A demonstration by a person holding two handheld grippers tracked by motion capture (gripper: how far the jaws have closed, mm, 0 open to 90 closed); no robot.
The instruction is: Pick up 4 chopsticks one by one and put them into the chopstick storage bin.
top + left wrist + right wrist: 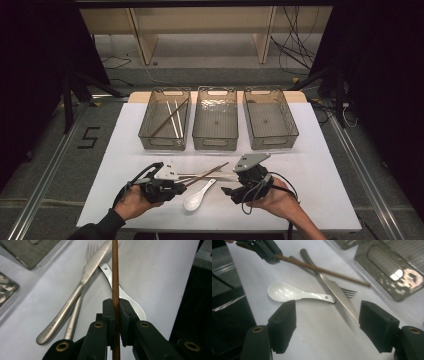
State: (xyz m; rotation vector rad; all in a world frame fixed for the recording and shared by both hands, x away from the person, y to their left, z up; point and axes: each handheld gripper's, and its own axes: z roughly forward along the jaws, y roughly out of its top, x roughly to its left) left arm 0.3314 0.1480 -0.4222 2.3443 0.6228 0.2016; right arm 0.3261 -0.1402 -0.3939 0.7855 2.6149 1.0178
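Note:
My left gripper [117, 305] is shut on a thin brown chopstick [115, 275], which runs straight up between its pads. From above, that gripper [181, 187] sits at the table's front left and the chopstick [212, 171] slants up to the right over a steel knife [220, 176] and a fork. A white ceramic spoon [199, 196] lies between both hands. My right gripper [328, 312] stands wide open with nothing between its jaws, a little short of the spoon [287, 293], the knife [335, 292] and the fork [349, 293].
Three clear plastic bins stand in a row at the back. The left bin [164, 144] holds several chopsticks, while the middle bin [215, 145] and the right bin [274, 142] look bare. Bare white table [320, 190] lies to the right of my right hand.

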